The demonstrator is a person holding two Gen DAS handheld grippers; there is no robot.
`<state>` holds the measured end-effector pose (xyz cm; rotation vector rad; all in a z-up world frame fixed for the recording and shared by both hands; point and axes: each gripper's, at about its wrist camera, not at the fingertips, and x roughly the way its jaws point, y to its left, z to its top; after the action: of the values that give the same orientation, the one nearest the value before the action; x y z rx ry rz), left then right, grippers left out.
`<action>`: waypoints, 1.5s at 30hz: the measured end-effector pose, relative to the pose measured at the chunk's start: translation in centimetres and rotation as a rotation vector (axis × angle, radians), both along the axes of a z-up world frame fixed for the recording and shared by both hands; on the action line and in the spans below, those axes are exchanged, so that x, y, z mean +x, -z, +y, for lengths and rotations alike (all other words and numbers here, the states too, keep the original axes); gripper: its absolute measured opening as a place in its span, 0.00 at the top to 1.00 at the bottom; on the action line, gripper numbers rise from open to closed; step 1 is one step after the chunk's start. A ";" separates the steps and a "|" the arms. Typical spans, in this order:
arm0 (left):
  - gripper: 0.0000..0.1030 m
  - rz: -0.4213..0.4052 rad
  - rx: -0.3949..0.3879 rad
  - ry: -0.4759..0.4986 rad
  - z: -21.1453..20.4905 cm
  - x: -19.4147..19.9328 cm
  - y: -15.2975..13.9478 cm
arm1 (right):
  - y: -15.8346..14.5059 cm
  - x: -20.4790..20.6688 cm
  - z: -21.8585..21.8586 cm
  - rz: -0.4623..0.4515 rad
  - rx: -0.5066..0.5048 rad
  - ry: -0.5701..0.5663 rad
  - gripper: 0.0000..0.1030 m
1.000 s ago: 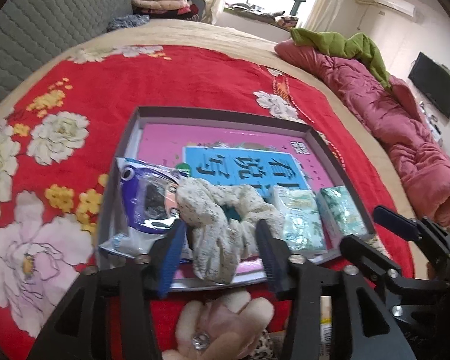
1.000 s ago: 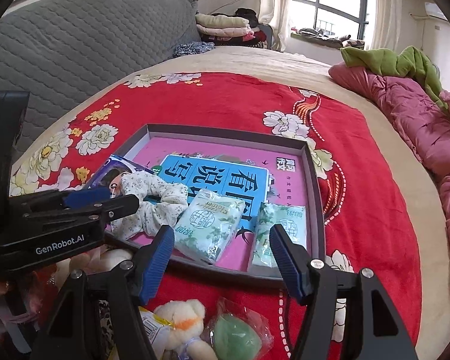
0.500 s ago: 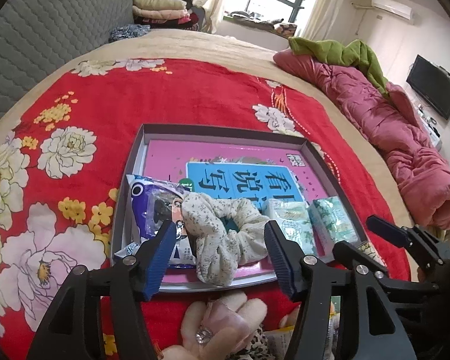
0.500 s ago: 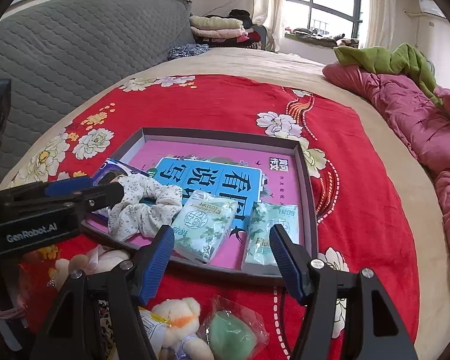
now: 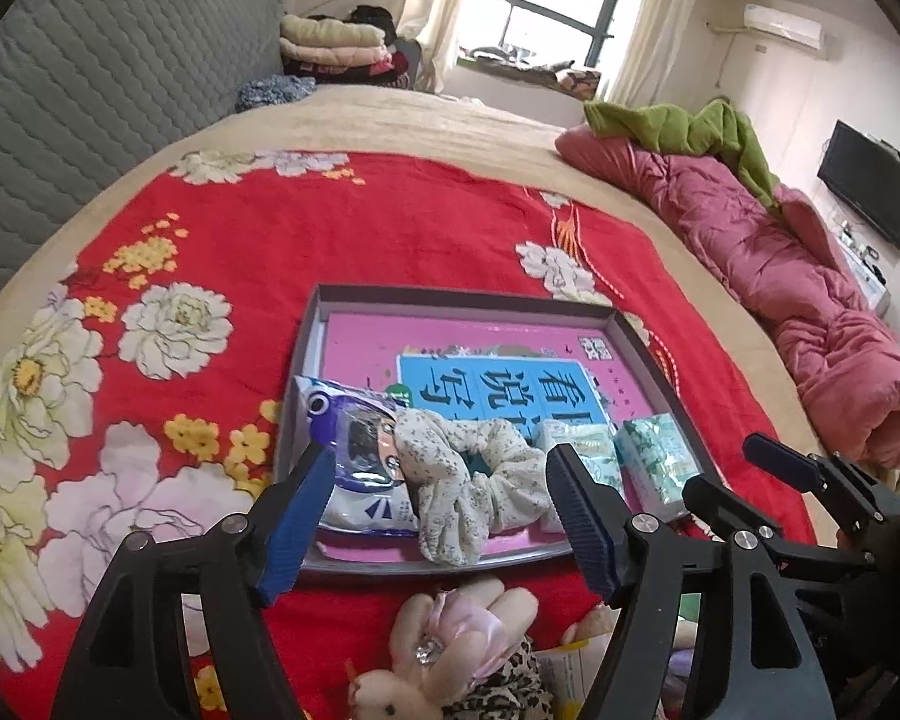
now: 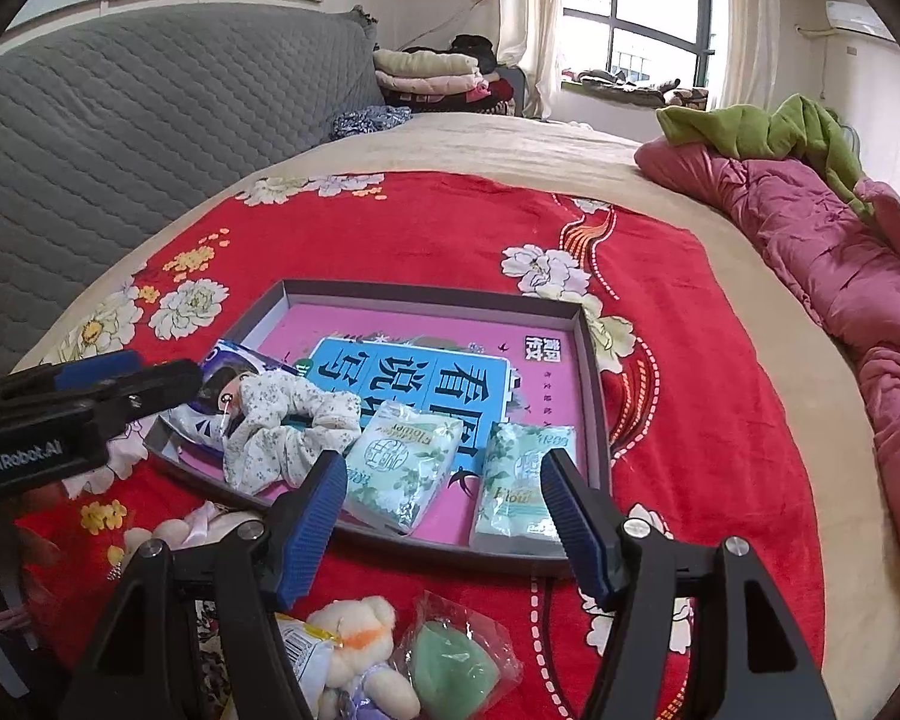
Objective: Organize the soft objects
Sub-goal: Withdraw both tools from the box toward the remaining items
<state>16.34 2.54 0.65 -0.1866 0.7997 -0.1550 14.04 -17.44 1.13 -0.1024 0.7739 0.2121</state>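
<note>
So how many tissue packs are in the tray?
2: one pale green plastic tissue pack beside the floral fabric scrunchie, the other at the shallow grey tray's right wall. None seem hidden.

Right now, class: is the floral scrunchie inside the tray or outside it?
Inside. The scrunchie lies within the tray, partly over the blue packet.

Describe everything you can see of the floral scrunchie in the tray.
The scrunchie is a ring of gathered cream cloth printed with small dark flowers, something teal showing through its middle. It lies loose and crumpled at the near edge of the grey tray, overlapping the purple-and-white packet and touching a tissue pack. No gripper touches it.
</note>
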 end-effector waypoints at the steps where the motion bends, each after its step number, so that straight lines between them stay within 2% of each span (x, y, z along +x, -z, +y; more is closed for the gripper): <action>1: 0.28 -0.005 0.000 -0.007 0.2 -0.3 -0.2 | -0.2 -0.1 -0.1 -0.002 0.001 0.001 0.35; 9: 0.27 -0.045 0.034 -0.066 1.6 -2.6 -1.6 | -1.8 -0.9 -0.7 -0.038 0.031 0.005 0.34; 18: 0.27 -0.054 0.046 -0.090 2.2 -4.6 -2.4 | -3.5 -2.2 -1.3 -0.076 0.053 -0.003 0.34; 28: 0.27 -0.079 0.019 -0.119 3.3 -7.0 -4.2 | -5.2 -4.1 -2.1 -0.115 0.056 -0.018 0.34; 45: 0.27 -0.063 0.025 -0.122 3.6 -10.7 -5.4 | -7.2 -7.5 -2.1 -0.154 0.060 -0.063 0.34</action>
<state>5.61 6.12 6.05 -0.2053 0.7253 -0.0357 6.50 -19.54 8.34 -0.0854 0.6107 0.2840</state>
